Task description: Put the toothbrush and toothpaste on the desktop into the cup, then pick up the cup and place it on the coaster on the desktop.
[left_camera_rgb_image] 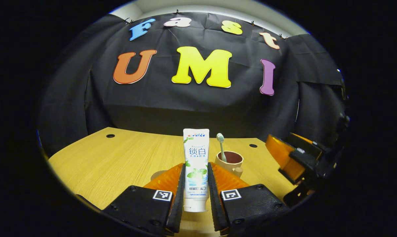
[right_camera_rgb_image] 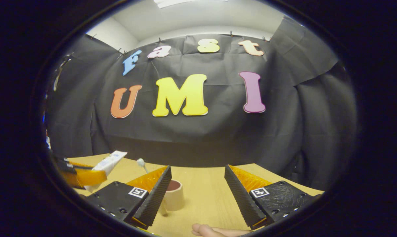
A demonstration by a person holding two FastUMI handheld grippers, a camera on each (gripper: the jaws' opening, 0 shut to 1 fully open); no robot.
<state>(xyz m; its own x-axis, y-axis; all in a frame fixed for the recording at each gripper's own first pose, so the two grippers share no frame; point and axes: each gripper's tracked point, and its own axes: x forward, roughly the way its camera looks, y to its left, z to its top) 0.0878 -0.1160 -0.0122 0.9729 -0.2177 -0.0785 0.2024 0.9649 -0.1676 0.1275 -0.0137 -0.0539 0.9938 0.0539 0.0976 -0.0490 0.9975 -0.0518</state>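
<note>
My left gripper (left_camera_rgb_image: 196,168) is shut on a white toothpaste tube (left_camera_rgb_image: 196,154), held upright with its cap down above the wooden desktop (left_camera_rgb_image: 113,164). Just beyond it to the right stands a beige cup (left_camera_rgb_image: 230,162) with a dark red inside, and a toothbrush (left_camera_rgb_image: 221,144) stands in it, head up. In the right gripper view my right gripper (right_camera_rgb_image: 198,186) is open and low over the desk. The cup (right_camera_rgb_image: 174,197) sits by its left finger, partly hidden. The toothbrush head (right_camera_rgb_image: 141,162) shows above that finger. At far left, the left gripper (right_camera_rgb_image: 81,177) carries the toothpaste (right_camera_rgb_image: 109,162).
The right gripper (left_camera_rgb_image: 289,158) hangs at the right edge of the left gripper view, beside the cup. A round tan patch (left_camera_rgb_image: 156,174), perhaps the coaster, peeks out left of my left finger. Two cable holes (left_camera_rgb_image: 110,135) (left_camera_rgb_image: 253,145) mark the desk's far side. A person's fingertip (right_camera_rgb_image: 208,231) shows at the bottom.
</note>
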